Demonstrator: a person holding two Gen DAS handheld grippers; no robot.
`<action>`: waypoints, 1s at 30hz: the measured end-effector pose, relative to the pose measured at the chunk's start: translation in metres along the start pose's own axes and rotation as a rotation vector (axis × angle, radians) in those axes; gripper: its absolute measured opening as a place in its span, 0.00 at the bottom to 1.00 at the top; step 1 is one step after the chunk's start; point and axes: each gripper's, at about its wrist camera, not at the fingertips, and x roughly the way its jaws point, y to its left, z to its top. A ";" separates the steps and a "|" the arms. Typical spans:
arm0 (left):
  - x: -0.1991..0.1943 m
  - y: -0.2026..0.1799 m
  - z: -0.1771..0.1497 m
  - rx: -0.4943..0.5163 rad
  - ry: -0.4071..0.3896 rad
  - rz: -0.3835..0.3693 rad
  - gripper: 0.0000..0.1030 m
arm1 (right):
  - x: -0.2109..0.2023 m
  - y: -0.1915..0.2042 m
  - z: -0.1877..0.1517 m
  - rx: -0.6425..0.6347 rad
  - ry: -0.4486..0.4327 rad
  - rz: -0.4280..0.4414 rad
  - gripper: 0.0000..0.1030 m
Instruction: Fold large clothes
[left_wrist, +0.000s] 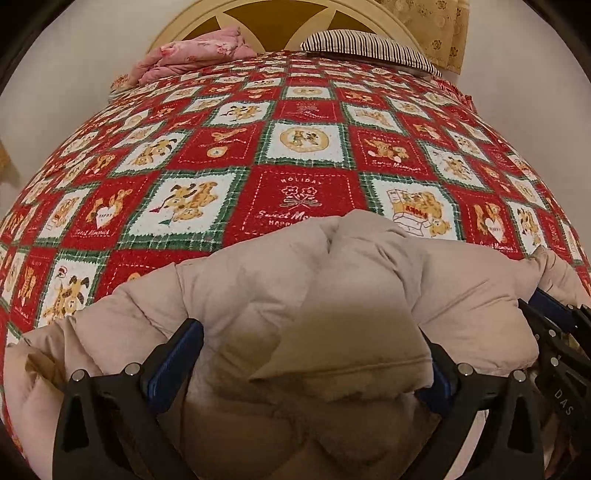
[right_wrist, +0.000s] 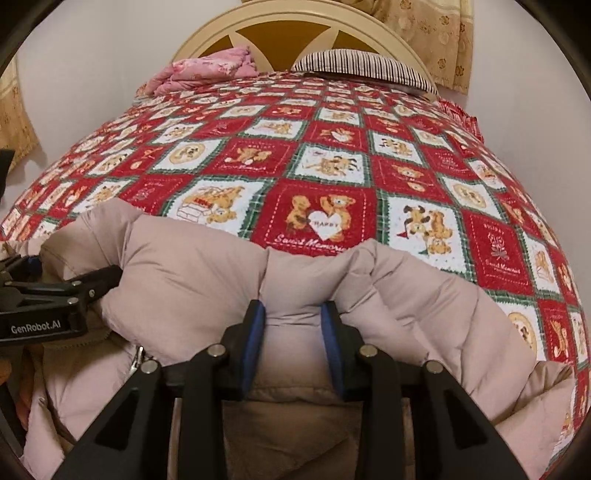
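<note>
Beige puffer jacket (right_wrist: 192, 273) — long axis crosswise, bed-foot.

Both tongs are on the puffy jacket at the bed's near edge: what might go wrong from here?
1. The right tongs pinch only a bulging ridge of the jacket; slick padding may slip out.
2. The left tongs straddle a wide fold and may catch uneven layers.
3. Much of the jacket hangs off the bed and could slide down.
</note>
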 end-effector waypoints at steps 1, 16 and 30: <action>0.000 0.000 0.000 -0.001 -0.003 0.000 0.99 | 0.000 0.001 0.000 -0.006 0.001 -0.008 0.35; 0.001 0.000 -0.001 0.006 -0.008 0.012 0.99 | 0.003 0.006 -0.001 -0.034 0.005 -0.042 0.35; -0.105 -0.001 0.027 -0.101 -0.317 -0.514 0.99 | 0.003 0.002 -0.002 -0.014 -0.009 -0.016 0.35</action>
